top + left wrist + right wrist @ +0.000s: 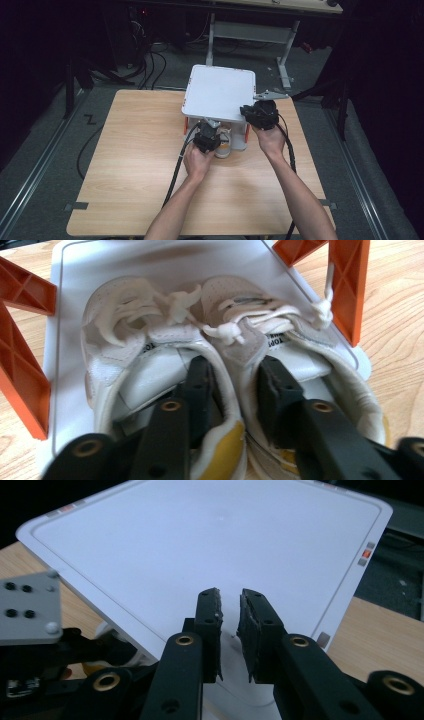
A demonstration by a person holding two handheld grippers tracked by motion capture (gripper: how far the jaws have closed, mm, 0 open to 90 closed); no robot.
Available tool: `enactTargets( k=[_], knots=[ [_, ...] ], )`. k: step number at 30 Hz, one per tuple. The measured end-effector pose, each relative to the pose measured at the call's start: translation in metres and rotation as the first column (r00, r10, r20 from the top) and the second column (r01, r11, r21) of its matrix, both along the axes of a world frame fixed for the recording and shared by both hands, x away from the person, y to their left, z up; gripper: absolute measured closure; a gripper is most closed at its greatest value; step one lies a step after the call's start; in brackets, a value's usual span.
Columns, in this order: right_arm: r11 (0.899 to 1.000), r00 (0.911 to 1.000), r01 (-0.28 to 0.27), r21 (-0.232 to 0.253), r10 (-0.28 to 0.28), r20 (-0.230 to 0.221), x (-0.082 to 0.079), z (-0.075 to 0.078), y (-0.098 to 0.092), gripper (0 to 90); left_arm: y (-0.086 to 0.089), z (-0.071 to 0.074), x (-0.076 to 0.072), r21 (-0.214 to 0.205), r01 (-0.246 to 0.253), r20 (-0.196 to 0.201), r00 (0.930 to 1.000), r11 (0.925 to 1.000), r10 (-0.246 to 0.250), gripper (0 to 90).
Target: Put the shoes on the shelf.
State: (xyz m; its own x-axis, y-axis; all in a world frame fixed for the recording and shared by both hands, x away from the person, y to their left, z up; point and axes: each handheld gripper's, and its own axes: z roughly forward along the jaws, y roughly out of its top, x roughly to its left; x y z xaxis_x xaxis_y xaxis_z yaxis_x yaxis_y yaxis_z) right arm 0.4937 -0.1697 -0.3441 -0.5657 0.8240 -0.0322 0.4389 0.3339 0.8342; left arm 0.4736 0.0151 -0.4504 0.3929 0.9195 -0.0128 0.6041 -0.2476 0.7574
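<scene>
Nearest, the person's two forearms reach in over the pale wood-grain desk (135, 165). The left tongs (232, 390) straddle the adjoining inner walls of a pair of white shoes (220, 350), one black finger inside each shoe; the gap is moderate and the pads do not seem to press, though I cannot be sure. The shoes are soft white leather with perforated toes, knotted flat laces and yellow heel linings. They lie side by side on the lower shelf of a small rack (220, 92), heels toward the person, toes and long axes pointing away. Ribbed orange plastic brackets (22, 365) flank them left and right. Further off, the right tongs (231, 630) hover narrow and empty over the rack's smooth white round-cornered top, which roofs the shoes.
</scene>
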Motion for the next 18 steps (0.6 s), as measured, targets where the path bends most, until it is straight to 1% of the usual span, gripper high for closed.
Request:
enactTargets(
  k=[3,7,9,13,18],
  knots=[
    [1.0,1.0,0.0,0.005,0.0,0.0,0.0012,-0.0021,0.0,78.8,0.0015,0.0013,0.0003,-0.015,0.001,0.004,1.0,0.9999,-0.001,57.7],
    [1.0,1.0,-0.005,-0.009,0.005,0.008,0.0008,-0.0022,0.0005,78.8,0.0038,0.0027,0.0003,-0.047,0.009,-0.002,1.0,0.9988,-0.009,46.3],
    [1.0,1.0,-0.006,-0.005,0.006,0.005,0.0009,-0.0023,0.0002,78.8,0.0046,0.0033,-0.0002,-0.051,0.014,-0.006,0.9999,0.9986,-0.014,43.9],
    [1.0,0.9999,-0.008,-0.007,0.008,0.007,0.001,-0.0024,0.0003,78.8,0.0064,0.0046,-0.0005,-0.081,0.019,-0.02,0.9996,0.9965,-0.02,38.5],
    [1.0,0.9999,-0.007,-0.01,0.008,0.012,0.0008,-0.0026,0.0007,78.8,0.0066,0.0048,-0.0013,-0.093,0.025,-0.025,0.9993,0.9953,-0.027,33.3]
  ],
)
